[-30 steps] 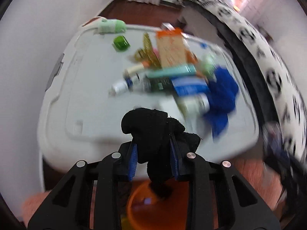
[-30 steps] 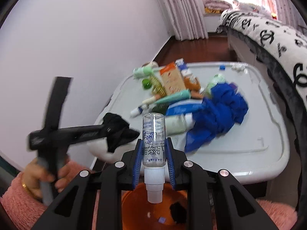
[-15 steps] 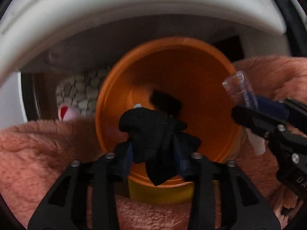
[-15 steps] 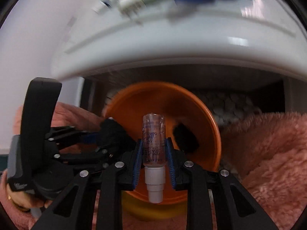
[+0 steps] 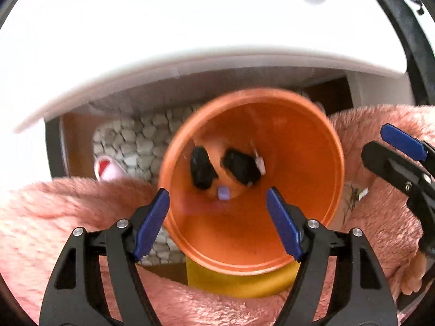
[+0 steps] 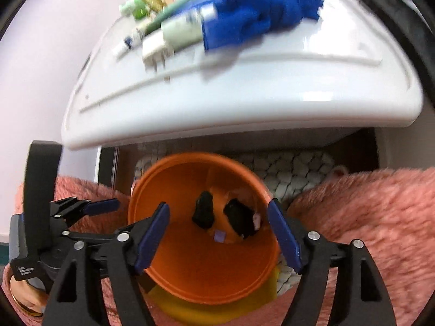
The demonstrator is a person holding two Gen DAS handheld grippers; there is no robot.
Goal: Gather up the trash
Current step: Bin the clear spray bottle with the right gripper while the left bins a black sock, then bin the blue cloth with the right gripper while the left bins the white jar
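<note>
The left claw (image 5: 217, 217) is seen with its blue pads spread wide and nothing held between them, poised over the mouth of the orange bin (image 5: 312, 163). The right claw (image 6: 218, 233) is likewise spread wide and empty above the same bin (image 6: 174, 190). Inside the bin, two black rags (image 5: 202, 169) (image 5: 240, 167) are found lying on the bottom, close together, with a small purple scrap (image 5: 223, 193) just in front of them and a small white item (image 5: 259, 163) at the edge of the right rag. The bin is flanked on both sides by pink fleece (image 5: 54, 209). Above it, the white bench (image 6: 244, 87) is observed, on which a blue cloth (image 6: 261, 13) and several tubes (image 6: 179, 31) remain, blurred.
</note>
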